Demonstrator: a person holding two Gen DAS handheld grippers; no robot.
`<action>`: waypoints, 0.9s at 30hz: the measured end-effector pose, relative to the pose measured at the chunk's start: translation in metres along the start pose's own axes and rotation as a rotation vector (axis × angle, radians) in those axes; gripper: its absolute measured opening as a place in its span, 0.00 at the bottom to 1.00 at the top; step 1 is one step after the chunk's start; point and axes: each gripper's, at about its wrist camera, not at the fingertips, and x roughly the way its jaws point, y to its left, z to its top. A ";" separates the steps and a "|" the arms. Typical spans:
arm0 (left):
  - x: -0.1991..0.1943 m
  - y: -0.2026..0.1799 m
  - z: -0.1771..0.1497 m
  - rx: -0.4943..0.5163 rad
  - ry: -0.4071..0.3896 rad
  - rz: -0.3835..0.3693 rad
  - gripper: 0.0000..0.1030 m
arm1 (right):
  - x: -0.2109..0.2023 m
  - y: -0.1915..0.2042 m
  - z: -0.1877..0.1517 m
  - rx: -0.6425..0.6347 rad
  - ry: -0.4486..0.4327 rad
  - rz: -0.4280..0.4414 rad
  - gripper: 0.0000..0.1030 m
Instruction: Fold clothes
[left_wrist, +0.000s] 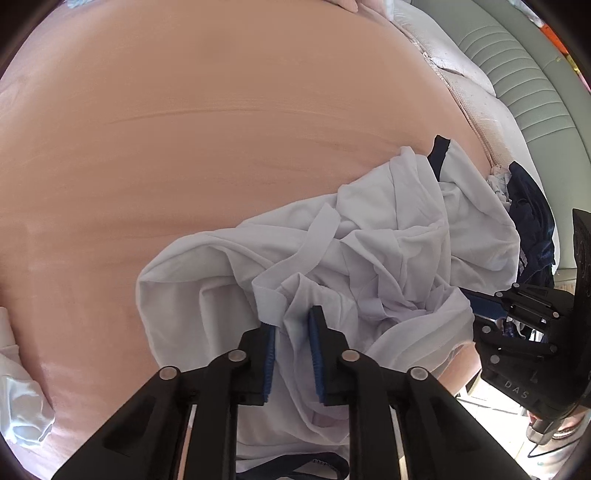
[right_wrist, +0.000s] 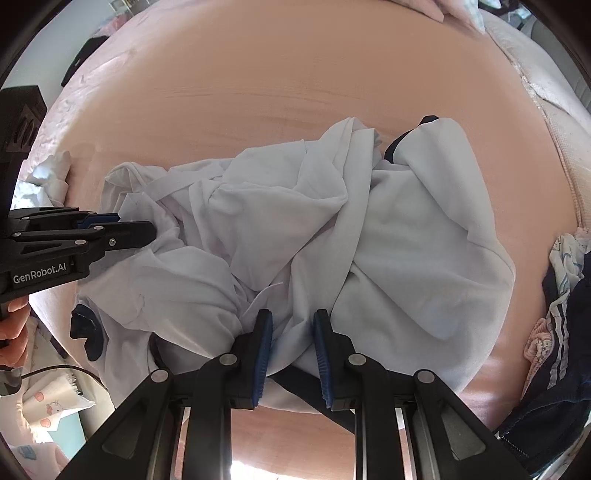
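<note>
Because the white garment (right_wrist: 332, 229) lies crumpled in a loose heap on the peach bed sheet (left_wrist: 184, 129), it will likely handle as light, limp and fully compliant: no stiffness, no fragility, some tendency to slip and sag once lifted. Fabric looks thin and smooth, a knit or jersey, with dark navy trim (right_wrist: 397, 146) at one opening and a flat white strap or band (left_wrist: 314, 240) looped across the folds.

Left gripper (left_wrist: 293, 328): jaws narrow, blue ribbed pads pinching a gathered ridge of the white cloth. Right gripper (right_wrist: 293, 332): jaws likewise narrow, closed on a bunch of the same cloth near its lower edge. In the right wrist view the left gripper enters from the side, tips at the heap's edge.

Judgement: better purchase at a hem, shoulder seam or the trimmed opening than at mid-panel bunches, so the piece can be spread flat before folding. Which part each holds cannot be told.

Nearby: dark blue clothing (right_wrist: 554, 369) and a printed pale cloth (right_wrist: 565, 258) beside the heap.
</note>
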 end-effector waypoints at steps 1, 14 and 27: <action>-0.003 0.001 -0.001 -0.002 -0.009 0.009 0.10 | -0.002 0.000 -0.001 0.005 -0.005 0.005 0.13; -0.014 0.021 -0.004 -0.030 -0.018 0.009 0.09 | -0.030 -0.018 -0.011 0.094 -0.110 -0.042 0.10; -0.009 0.014 -0.009 -0.017 0.051 0.026 0.10 | 0.005 0.007 0.007 0.046 -0.086 0.114 0.62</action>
